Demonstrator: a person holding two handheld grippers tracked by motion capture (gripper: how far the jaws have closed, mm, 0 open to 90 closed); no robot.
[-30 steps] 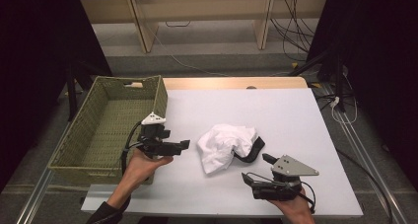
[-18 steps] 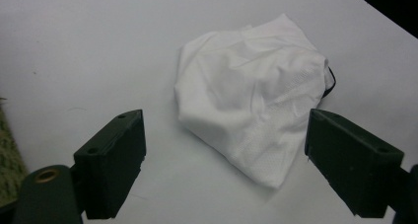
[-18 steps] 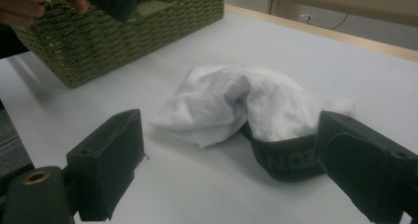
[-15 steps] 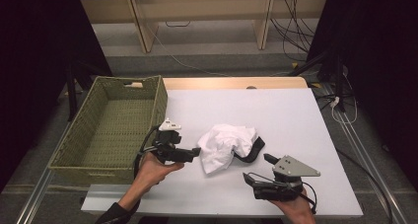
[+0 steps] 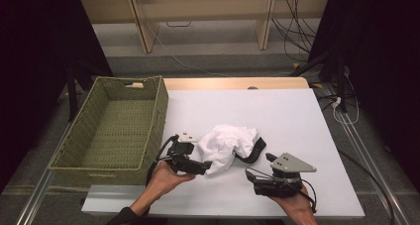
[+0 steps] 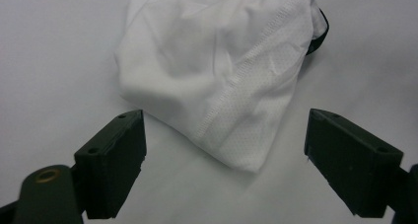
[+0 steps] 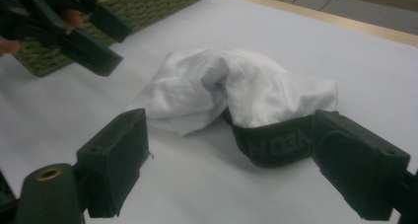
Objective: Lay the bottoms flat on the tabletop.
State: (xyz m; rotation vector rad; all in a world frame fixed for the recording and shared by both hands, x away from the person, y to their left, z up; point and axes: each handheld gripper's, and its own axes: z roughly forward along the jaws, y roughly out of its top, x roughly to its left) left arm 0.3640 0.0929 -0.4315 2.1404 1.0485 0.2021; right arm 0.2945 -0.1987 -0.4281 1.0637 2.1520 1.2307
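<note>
The left gripper (image 5: 205, 166) has moved from beside the woven basket (image 5: 89, 158) to the crumpled white garment (image 5: 225, 145) mid-desk, jaws apart, not yet gripping. The right gripper (image 5: 247, 176) waits near the black waistband (image 5: 252, 150), its jaws apart after just narrowing slightly.

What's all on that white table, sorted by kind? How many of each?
Woven baskets: 1, the green basket at the table's left edge.
Garments: 1, the crumpled white garment with a black waistband.
Hand-held grippers: 2, the left gripper and the right gripper, both open.
Total: 4
</note>
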